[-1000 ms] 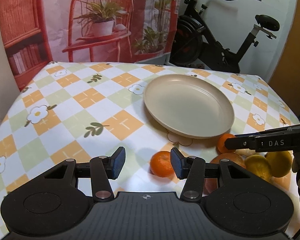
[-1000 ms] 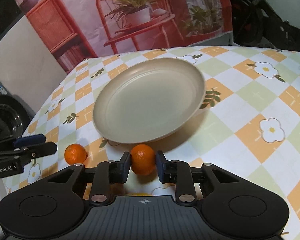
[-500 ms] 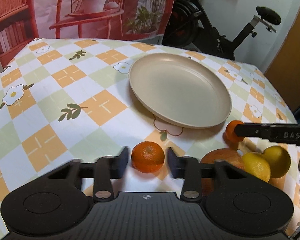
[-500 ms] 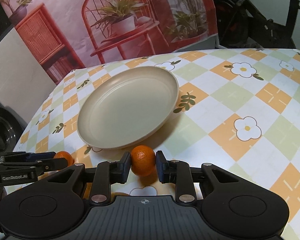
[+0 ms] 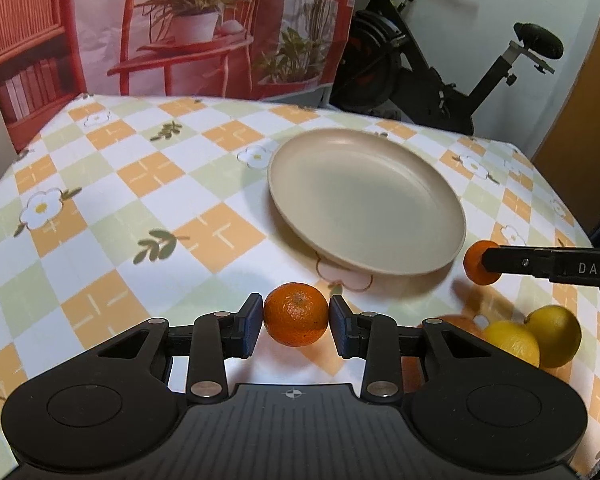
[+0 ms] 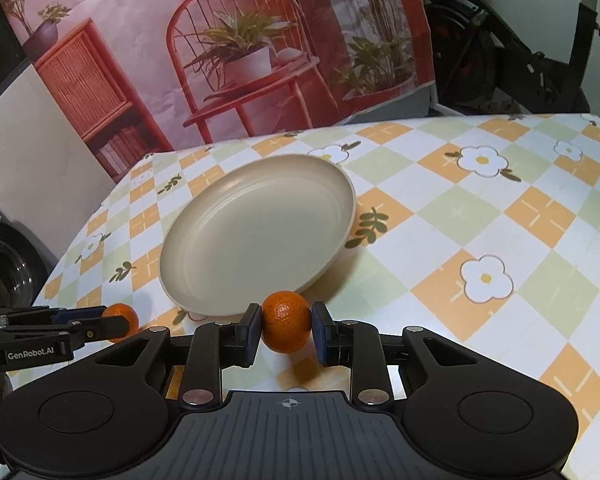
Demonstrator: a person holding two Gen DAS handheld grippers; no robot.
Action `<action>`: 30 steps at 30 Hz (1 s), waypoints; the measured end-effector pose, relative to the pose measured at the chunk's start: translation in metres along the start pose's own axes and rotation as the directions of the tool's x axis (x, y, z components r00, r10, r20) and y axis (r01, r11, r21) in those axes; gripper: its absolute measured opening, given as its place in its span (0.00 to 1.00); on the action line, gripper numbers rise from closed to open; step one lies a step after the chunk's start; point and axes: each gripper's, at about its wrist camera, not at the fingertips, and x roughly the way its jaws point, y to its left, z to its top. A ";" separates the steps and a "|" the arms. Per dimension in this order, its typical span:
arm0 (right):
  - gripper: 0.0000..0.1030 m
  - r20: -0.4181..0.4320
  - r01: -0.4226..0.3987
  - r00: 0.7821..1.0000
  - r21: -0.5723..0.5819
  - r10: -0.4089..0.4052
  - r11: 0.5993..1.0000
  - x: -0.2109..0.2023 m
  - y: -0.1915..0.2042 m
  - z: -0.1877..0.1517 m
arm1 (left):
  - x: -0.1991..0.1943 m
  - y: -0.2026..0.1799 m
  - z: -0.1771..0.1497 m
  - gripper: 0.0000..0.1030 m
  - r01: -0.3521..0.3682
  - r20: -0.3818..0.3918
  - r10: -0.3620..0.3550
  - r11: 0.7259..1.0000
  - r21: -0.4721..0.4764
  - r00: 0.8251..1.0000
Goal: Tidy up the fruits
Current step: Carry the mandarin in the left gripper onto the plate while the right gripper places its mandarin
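left gripper around mandarin

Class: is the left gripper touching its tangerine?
Touching. In the left wrist view the left gripper has both pads pressed against the tangerine, with no gap showing.

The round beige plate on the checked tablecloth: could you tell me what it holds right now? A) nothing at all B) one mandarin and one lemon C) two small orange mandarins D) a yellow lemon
A: the round beige plate is bare in both wrist views, while the left gripper and right gripper each clamp a small orange mandarin short of its rim.
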 end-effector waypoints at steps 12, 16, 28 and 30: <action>0.24 0.013 -0.009 1.000 0.003 0.009 1.000 -0.001 -0.001 0.008 | -0.004 -0.002 0.012 0.37 0.006 0.043 -0.007 1.000 0.019 0.999; 0.24 0.026 -0.019 0.999 0.005 0.019 1.000 0.000 -0.002 0.012 | -0.003 -0.004 0.017 0.37 0.005 0.056 -0.006 1.000 0.028 0.998; 0.24 0.016 0.010 1.000 -0.005 -0.010 1.000 0.042 0.000 0.046 | 0.031 -0.013 0.055 0.37 -0.017 0.117 0.009 0.998 0.062 0.993; 0.24 0.022 0.027 0.999 -0.009 -0.026 1.000 0.050 -0.002 0.053 | 0.040 -0.014 0.062 0.37 -0.022 0.115 0.015 0.998 0.063 0.993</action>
